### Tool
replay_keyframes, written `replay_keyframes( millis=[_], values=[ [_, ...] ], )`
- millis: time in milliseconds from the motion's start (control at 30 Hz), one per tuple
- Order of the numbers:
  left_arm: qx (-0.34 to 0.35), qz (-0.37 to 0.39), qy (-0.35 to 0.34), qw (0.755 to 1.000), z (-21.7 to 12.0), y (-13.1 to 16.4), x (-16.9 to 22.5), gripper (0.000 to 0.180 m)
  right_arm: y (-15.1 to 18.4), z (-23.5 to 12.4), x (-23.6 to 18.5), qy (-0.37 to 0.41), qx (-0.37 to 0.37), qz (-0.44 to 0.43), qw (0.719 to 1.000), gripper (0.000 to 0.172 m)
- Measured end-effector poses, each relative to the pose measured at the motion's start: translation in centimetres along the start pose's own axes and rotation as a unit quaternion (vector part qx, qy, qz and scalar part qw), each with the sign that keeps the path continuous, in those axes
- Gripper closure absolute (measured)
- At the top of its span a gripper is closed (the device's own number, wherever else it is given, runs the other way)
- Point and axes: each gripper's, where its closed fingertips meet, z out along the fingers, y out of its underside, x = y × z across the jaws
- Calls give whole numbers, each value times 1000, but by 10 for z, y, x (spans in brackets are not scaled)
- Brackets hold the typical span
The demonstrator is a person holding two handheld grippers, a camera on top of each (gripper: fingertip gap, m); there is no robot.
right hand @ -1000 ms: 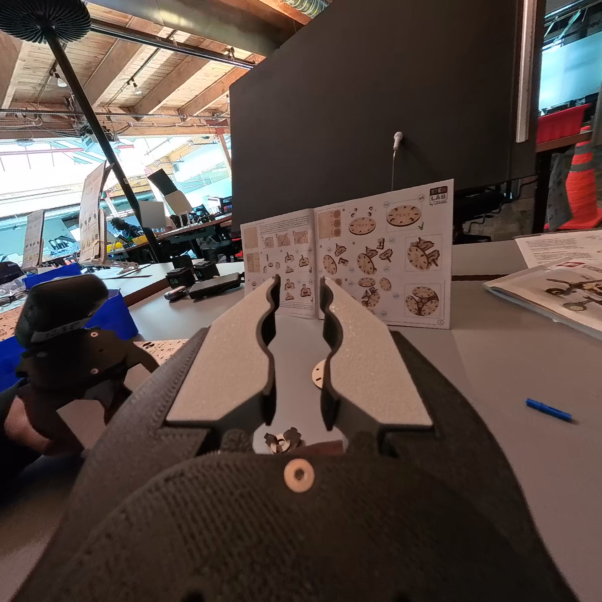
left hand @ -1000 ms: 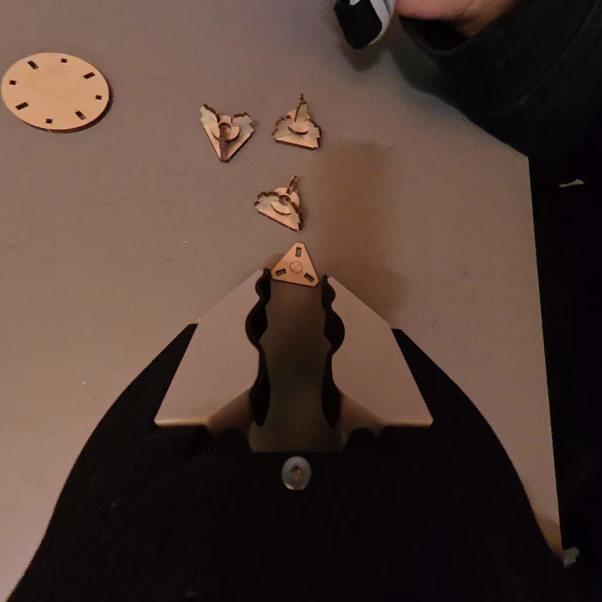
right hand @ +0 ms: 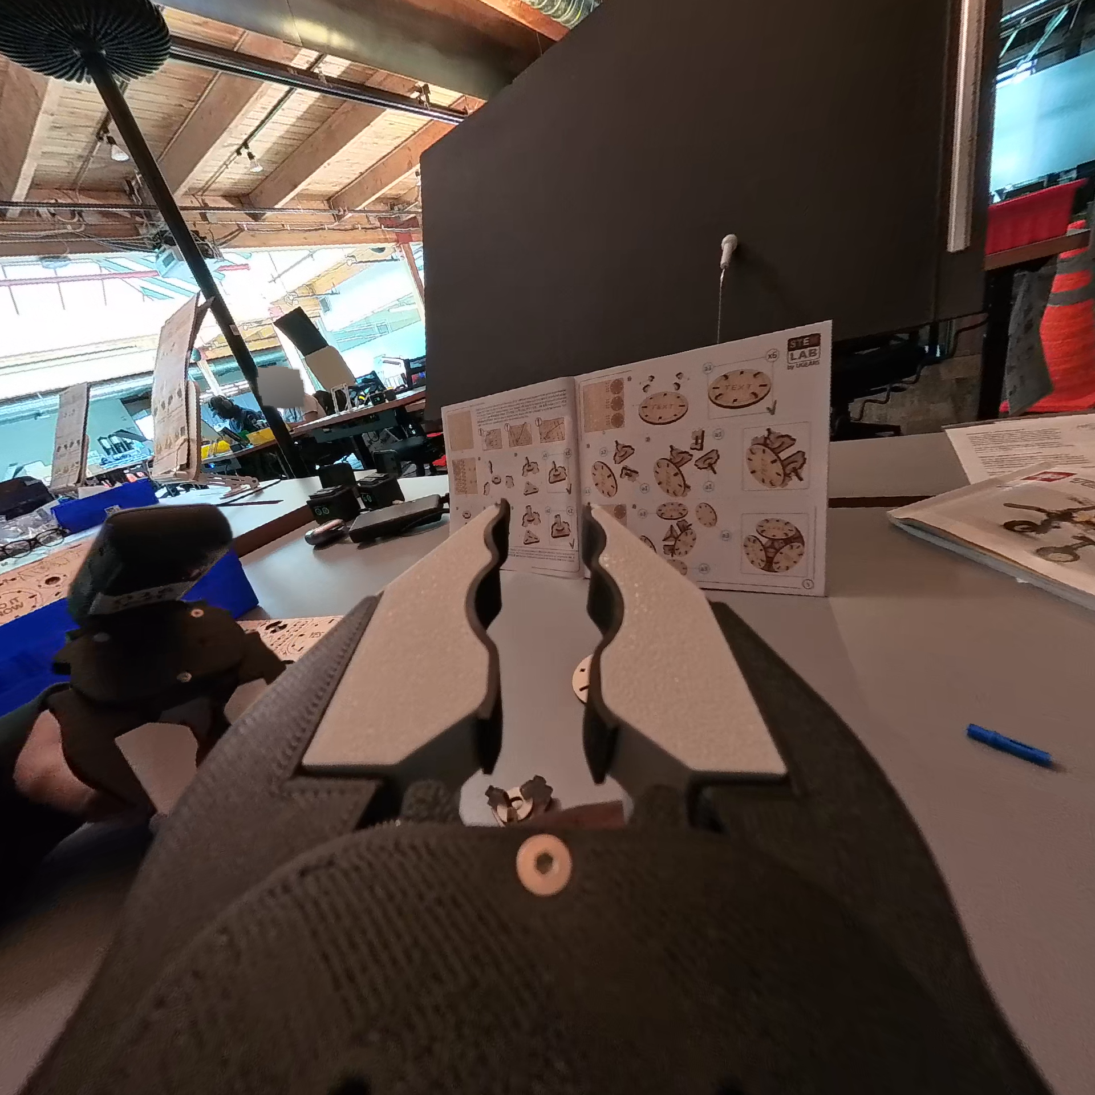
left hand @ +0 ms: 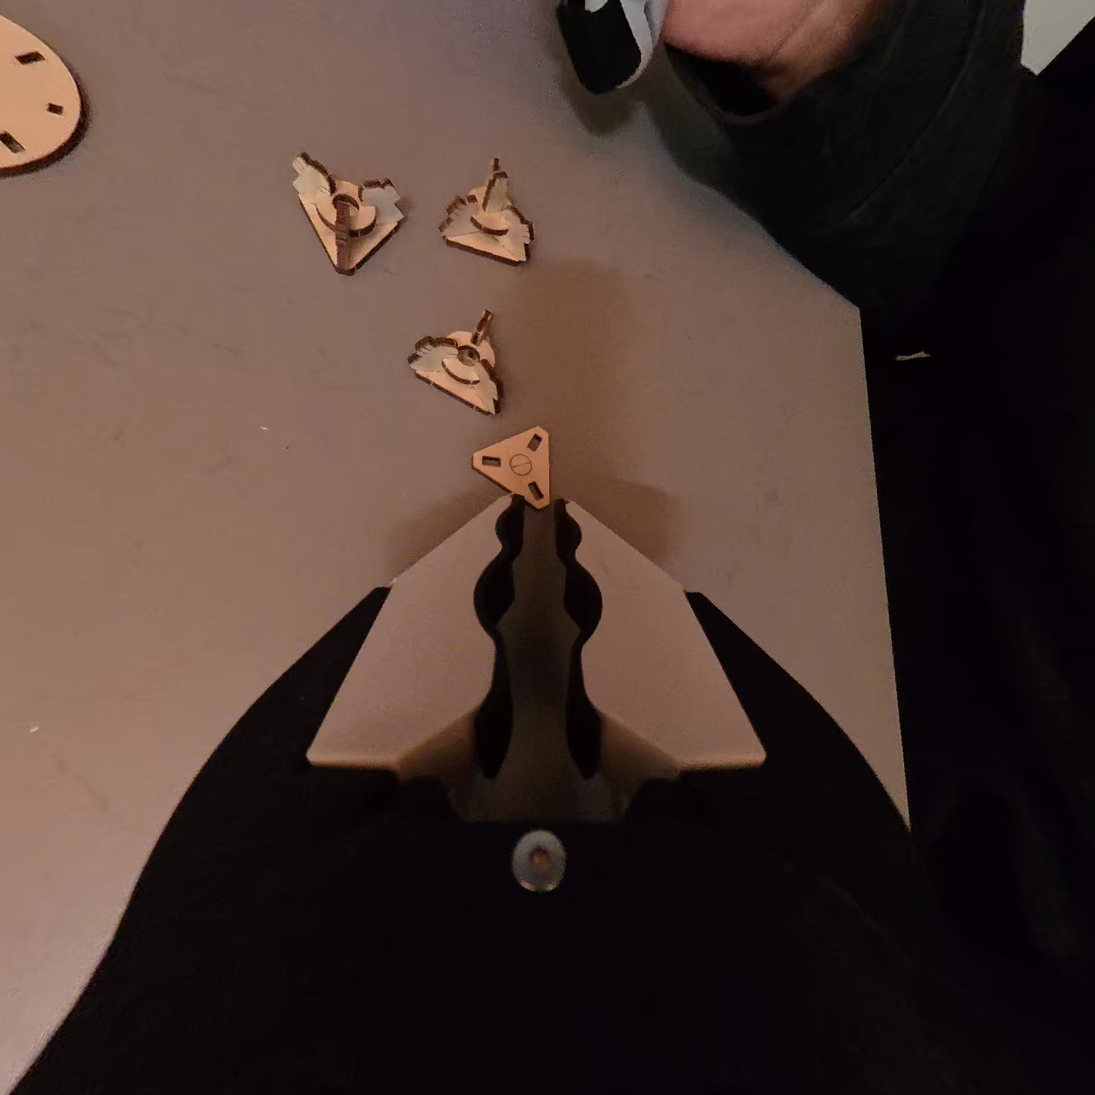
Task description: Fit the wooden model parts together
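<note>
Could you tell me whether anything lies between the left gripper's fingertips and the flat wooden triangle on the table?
Nothing visible does. The flat wooden triangle lies directly ahead of the left gripper, its nearest corner right at the narrow gap between the fingertips; the three assembled wooden pieces lie beyond it.

Left of the three winged wooden pieces, your round slotted wooden disc (left hand: 32,101) ran off the frame's edge. In the right wrist view that disc (right hand: 585,675) hid mostly behind a finger, and a grey mosaic patch (right hand: 282,386) covered someone far behind it.
</note>
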Motion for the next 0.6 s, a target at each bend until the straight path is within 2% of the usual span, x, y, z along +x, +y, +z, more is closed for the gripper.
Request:
replay_keyframes(
  millis=[600],
  values=[
    [12, 7, -22, 1000, -4, -5, -5, 165, 1, 1, 0, -1, -2, 1, 1000, 149]
  ],
)
